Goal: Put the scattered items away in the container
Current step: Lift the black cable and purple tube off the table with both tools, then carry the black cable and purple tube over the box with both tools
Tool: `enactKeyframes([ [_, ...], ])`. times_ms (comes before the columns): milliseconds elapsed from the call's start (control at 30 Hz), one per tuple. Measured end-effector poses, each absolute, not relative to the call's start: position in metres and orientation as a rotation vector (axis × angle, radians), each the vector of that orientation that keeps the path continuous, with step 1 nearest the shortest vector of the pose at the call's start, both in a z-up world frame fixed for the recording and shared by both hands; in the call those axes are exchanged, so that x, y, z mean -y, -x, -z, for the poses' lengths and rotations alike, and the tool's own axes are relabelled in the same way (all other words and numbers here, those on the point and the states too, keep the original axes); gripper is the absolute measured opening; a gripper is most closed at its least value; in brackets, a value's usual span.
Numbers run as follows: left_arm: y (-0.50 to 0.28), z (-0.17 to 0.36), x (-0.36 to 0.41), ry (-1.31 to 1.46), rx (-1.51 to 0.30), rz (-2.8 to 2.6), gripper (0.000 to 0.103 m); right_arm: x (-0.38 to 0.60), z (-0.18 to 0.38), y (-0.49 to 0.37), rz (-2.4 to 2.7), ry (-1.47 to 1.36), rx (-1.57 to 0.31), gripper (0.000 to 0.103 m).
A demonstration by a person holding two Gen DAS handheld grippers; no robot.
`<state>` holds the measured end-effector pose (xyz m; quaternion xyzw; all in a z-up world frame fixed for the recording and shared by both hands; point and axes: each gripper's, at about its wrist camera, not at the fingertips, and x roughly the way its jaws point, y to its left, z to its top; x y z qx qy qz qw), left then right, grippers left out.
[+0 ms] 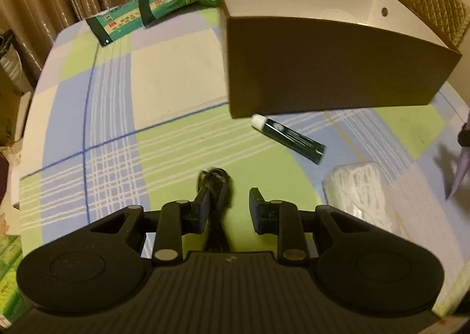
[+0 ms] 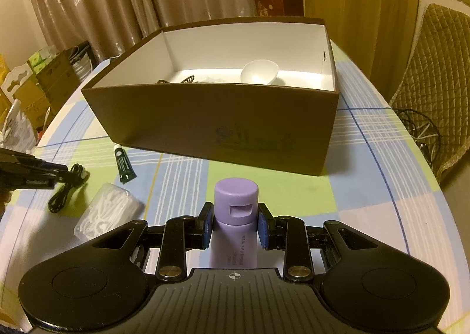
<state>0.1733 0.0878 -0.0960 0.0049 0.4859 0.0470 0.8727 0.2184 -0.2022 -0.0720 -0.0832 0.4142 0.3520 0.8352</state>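
Currently: two jobs are open at once, one per claw.
Right claw (image 2: 236, 213): clamped on the purple bottle (image 2: 236, 198), a blue pad pressing each side just under the cap.
Bottle's long axis: runs straight out along the fingers, cap forward and body back toward my camera.
Box (image 2: 205, 116): dead ahead of the right claw, past the cap, with its near brown wall facing me and the open top above that wall.
Inside the box: a white bowl (image 2: 260, 71) toward the far side, and something dark at the near left that I cannot identify.
Left claw (image 1: 230, 198): fingers apart, nothing pinched.
Cable (image 1: 216, 182): a black bundle between the left claw's fingers, close against the left one and clear of the right, its length running along the fingers.
Ahead-right of the left claw: a dark green tube (image 1: 289, 137) lies slantwise near the box's foot, white cap toward the box.
Right of the left claw: a clear pack of white picks (image 1: 358, 187).
Far ahead-left: two green packets (image 1: 123, 22) near the table edge.
Nearer hand, my judgement: the right one should go first, up over the near wall and then let go.
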Motion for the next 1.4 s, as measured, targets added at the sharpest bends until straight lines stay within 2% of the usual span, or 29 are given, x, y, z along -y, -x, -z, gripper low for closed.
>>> enactKeyframes([
  [67, -0.179, 0.103, -0.093, -0.022, -1.025, -0.115, 0.026, 0.202, 0.072, -0.219, -0.746, 0.177, -0.879, 0.028],
  [200, -0.185, 0.115, -0.102, 0.016, -1.037, -0.11, 0.022, 0.202, 0.073, -0.22, -0.747, 0.175, -0.881, 0.028],
  [500, -0.179, 0.108, -0.095, 0.067, -1.008, -0.046, 0.016, 0.201, 0.072, -0.221, -0.754, 0.174, -0.872, 0.028],
  [1033, -0.164, 0.039, -0.069, 0.069, -0.828, 0.035, 0.016, 0.201, 0.051, -0.22, -0.782, 0.145, -0.791, 0.027],
  [1400, -0.197, -0.009, -0.04, 0.036, -0.709, 0.124, 0.016, 0.192, -0.008, -0.233, -0.861, 0.109, -0.682, 0.027],
])
